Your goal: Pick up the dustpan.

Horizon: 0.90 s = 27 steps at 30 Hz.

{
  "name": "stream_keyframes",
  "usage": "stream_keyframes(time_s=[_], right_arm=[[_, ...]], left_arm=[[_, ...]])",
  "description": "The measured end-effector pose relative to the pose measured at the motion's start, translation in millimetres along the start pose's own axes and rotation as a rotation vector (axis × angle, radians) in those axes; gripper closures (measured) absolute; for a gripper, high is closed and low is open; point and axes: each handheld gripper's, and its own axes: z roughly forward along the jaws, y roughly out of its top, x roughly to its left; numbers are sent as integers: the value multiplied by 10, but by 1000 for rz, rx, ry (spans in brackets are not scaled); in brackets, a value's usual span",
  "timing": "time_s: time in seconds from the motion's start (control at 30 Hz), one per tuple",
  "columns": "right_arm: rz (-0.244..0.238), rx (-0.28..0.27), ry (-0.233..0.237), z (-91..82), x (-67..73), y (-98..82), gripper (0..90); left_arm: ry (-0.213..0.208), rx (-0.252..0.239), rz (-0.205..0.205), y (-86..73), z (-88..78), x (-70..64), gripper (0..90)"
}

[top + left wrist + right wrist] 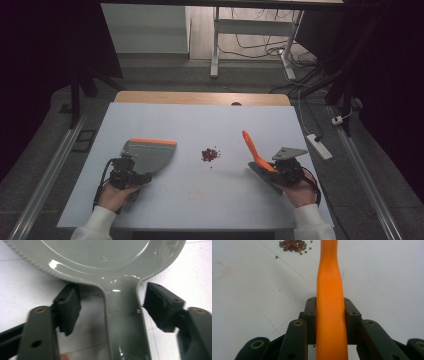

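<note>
High view: left gripper [131,169] meets the grey dustpan [149,154] at lower left; beans [210,154] lie mid-tabletop [200,120]; right gripper [280,167] holds the orange brush [254,151] at lower right.
Left gripper view: jaws part-open, straddling the dustpan handle [125,322], pads clear.
Right gripper view: jaws clamped on the brush handle [330,315].
Risk: off-centre closing could skew the dustpan.
</note>
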Motion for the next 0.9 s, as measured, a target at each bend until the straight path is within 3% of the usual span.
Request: stream_keyframes(time_s=[0.3,0.47,0.9], right_arm=[[2,6,1,-3,-6,-7,698],[5,6,-1,-4,-17,-13,698],[6,9,4,13,-10,-17,698]], left_arm=[[-34,-19,-31,6,-5,23,551],[-41,-19,-37,7,-1,37,609],[-74,-32,-23,-4,-8,102,614]])
